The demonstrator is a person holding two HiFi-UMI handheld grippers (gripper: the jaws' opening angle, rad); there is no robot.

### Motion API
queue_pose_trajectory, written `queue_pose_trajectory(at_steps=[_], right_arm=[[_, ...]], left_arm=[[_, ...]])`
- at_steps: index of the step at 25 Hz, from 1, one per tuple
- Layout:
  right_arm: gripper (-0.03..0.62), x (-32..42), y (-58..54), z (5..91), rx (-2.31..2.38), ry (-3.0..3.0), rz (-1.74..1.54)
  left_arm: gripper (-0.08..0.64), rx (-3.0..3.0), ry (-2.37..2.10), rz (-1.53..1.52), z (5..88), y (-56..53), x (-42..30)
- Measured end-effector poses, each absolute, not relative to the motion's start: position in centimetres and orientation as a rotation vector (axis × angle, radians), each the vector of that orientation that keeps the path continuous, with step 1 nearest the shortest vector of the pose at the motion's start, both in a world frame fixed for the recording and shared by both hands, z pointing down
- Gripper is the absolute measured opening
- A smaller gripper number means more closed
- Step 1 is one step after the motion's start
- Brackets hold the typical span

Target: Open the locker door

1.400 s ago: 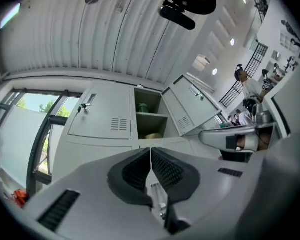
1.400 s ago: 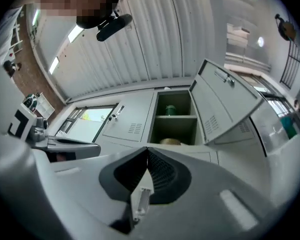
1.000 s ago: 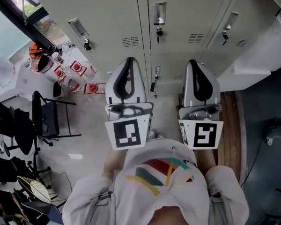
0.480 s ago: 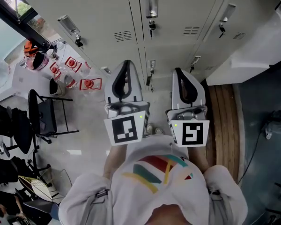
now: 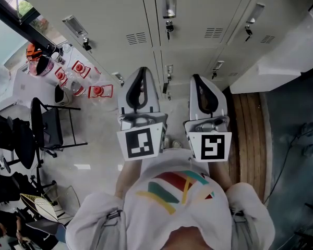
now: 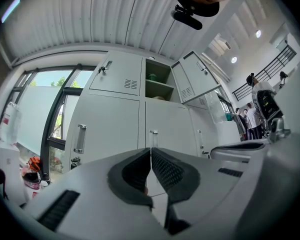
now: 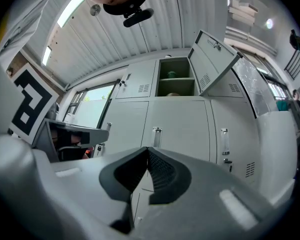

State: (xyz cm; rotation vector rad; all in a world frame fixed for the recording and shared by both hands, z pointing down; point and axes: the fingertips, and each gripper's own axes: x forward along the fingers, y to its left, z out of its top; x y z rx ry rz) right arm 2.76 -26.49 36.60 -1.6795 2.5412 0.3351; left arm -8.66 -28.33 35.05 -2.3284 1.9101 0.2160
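Head view is looking steeply down on the left gripper (image 5: 142, 72) and the right gripper (image 5: 197, 78). The person is holding them side by side, apart from each other, both pointing at a bank of grey lockers (image 5: 120, 14) and touching none of them.

Each gripper view is showing its own jaws pressed together, pad against pad, with nothing between them. Both grippers are closed and empty.

Task item: the locker door (image 6: 167, 126) straight ahead of the left jaws is sitting closed, its handle just above the jaw seam. Every door in head view is closed too. I cannot tell which door is the one meant.

View differences:
- Only the gripper views are showing an open compartment (image 7: 175, 79) high in the bank, its open door (image 7: 215, 59) swung out to the right.
- Only the left gripper view is showing a window (image 6: 45, 109) at left and a small group of people (image 6: 250, 121) far right, too small to count.
- Only head view is showing a black chair (image 5: 52, 126), red-and-white items (image 5: 101, 91) at left, and a wooden strip (image 5: 248, 124) at right.
- The right gripper view is catching the left gripper's marker cube (image 7: 27, 104) at its left edge.

Counts:
- grippers: two
- marker cubes in head view: two
- door handles (image 5: 168, 5) in head view: six, three upper and three lower
- vent groups (image 5: 137, 38): three
- open compartments: one
- chairs: one
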Motion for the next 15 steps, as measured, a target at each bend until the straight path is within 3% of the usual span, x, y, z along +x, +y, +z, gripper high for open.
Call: queue_pose_trajectory(at_steps=[15], right_arm=[[0.005,2.77,-27.03,36.52,-1.677,2.548,0.328]], left_arm=[[0.020,-2.343,1.925,0.184,35.52,-28.70,-8.90]])
